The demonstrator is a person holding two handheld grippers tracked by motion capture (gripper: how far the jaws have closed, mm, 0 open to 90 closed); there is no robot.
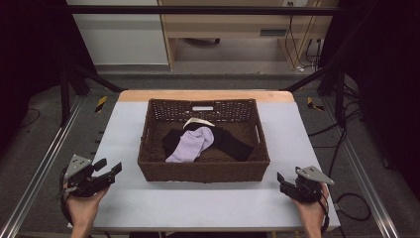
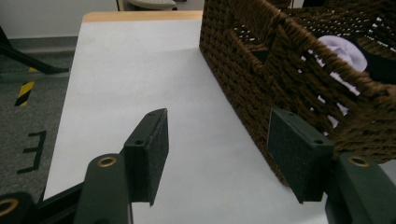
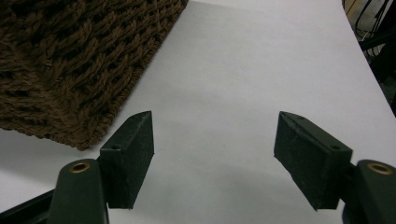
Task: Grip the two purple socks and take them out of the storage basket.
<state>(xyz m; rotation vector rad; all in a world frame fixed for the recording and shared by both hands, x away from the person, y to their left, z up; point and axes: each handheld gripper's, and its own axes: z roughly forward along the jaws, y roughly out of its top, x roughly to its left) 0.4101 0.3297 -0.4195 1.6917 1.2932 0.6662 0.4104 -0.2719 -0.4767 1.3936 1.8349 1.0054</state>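
The left gripper (image 1: 110,167) sits at the near left corner of the surface (image 1: 208,203), held in the person's left hand (image 1: 84,201), its jaws spread wide with nothing between them. In the left gripper view the same gripper (image 2: 219,144) frames bare white surface, and its right pad (image 2: 296,156) stands just in front of the basket (image 2: 299,70) wall — whether it touches the weave I cannot tell.

The right gripper (image 1: 282,181) rests at the near right corner, held in the right hand (image 1: 309,208), a grey plate (image 1: 314,174) on top of it. Its jaws are also wide apart and hold nothing. In the right gripper view that gripper (image 3: 215,154) points over open surface (image 3: 243,84), with the basket's near corner (image 3: 70,70) off to its left, near but apart from the left pad (image 3: 133,154).

Between the two grippers stands the basket (image 1: 203,171), a brown woven rectangle in the middle of the surface, well apart from both in the high view. Inside it lies a lilac sock (image 1: 193,145) draped over a black garment (image 1: 233,143), with a pale cream piece (image 1: 198,122) showing behind them toward the far wall. A small white label (image 1: 202,108) sits on the far wall's inner face. Through gaps in the weave, the left gripper view catches the lilac sock (image 2: 343,49) — next to dark fabric.

Beyond the surface's wooden far edge (image 1: 205,95) is grey floor (image 1: 44,124), with yellow-and-black tape marks (image 1: 100,103) on either side.
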